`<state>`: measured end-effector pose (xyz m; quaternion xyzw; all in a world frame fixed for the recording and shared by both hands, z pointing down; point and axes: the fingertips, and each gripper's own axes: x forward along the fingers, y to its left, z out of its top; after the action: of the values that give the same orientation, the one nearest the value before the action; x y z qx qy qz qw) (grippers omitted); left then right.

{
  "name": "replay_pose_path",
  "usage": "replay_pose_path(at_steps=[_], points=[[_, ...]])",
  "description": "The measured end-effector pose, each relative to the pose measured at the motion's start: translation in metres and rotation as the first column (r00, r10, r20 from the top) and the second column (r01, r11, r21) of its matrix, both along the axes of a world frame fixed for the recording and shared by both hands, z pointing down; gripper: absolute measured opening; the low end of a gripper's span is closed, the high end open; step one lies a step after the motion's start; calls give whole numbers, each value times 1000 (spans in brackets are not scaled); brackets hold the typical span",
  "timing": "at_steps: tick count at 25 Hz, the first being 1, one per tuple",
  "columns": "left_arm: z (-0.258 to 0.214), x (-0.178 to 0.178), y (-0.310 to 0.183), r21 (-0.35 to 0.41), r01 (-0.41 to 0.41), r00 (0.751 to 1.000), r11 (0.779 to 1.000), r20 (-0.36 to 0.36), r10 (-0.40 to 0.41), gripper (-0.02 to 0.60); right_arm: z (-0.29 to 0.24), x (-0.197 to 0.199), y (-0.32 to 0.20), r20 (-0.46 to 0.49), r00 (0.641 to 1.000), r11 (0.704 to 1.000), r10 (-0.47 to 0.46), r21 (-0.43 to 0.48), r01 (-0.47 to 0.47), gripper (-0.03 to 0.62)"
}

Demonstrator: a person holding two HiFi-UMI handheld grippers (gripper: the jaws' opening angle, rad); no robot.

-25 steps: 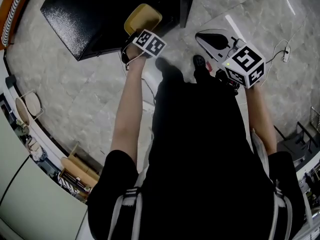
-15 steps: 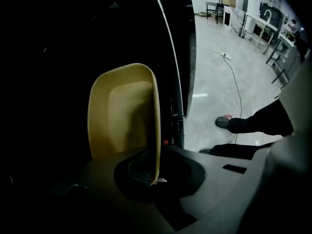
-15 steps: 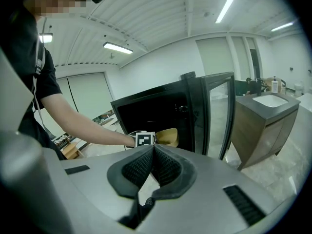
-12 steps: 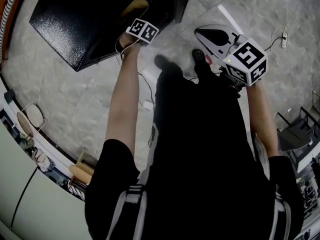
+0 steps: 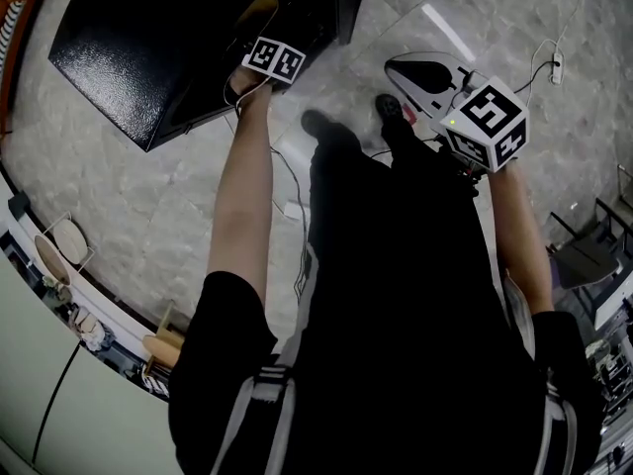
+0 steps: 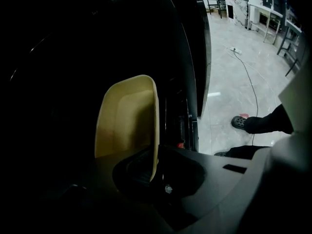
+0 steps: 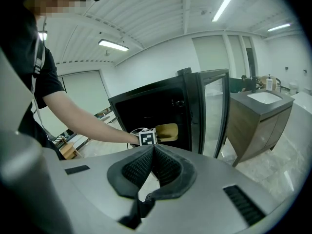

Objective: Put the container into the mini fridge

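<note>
A pale yellow container [image 6: 126,116] is held by its rim, tilted on edge, with my left gripper [image 6: 152,165] shut on it. It sits inside the dark opening of the black mini fridge [image 5: 148,47]. In the head view the left gripper [image 5: 261,32] reaches over the fridge's front edge and the container [image 5: 255,10] is half in shadow. The right gripper view shows the container [image 7: 166,131] within the fridge [image 7: 146,108], whose door [image 7: 214,106] stands open. My right gripper [image 7: 152,148] is shut and empty, held back near the body [image 5: 435,75].
A wooden vanity with a sink [image 7: 261,116] stands right of the fridge door. A power strip and cable [image 5: 554,67] lie on the marble floor. The person's shoe [image 6: 240,122] is near the door. Low shelves [image 5: 59,236] line the left wall.
My left gripper has moved forward with the container, from in front of the fridge into its opening. The right gripper has barely moved.
</note>
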<state>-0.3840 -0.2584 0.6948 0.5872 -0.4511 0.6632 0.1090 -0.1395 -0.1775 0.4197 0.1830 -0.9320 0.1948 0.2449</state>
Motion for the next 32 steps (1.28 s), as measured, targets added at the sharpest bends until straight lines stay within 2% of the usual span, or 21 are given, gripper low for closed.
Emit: replay_pose_path(at_steps=[16, 20, 25, 32], points=[[-6, -19, -8, 62, 66, 994, 996, 82, -71, 40, 3, 18, 1, -12, 1000, 1000, 3, -9, -3, 17], [-8, -17, -10, 71, 75, 993, 995, 83, -81, 104, 5, 24, 0, -19, 1000, 1000, 0, -10, 0, 18], [-8, -15, -8, 67, 80, 994, 995, 70, -85, 152, 4, 22, 0, -20, 1000, 1000, -12, -9, 12, 17], [-16, -13, 3, 65, 98, 993, 993, 55, -102, 170, 1, 21, -5, -8, 999, 999, -39, 0, 39, 17]])
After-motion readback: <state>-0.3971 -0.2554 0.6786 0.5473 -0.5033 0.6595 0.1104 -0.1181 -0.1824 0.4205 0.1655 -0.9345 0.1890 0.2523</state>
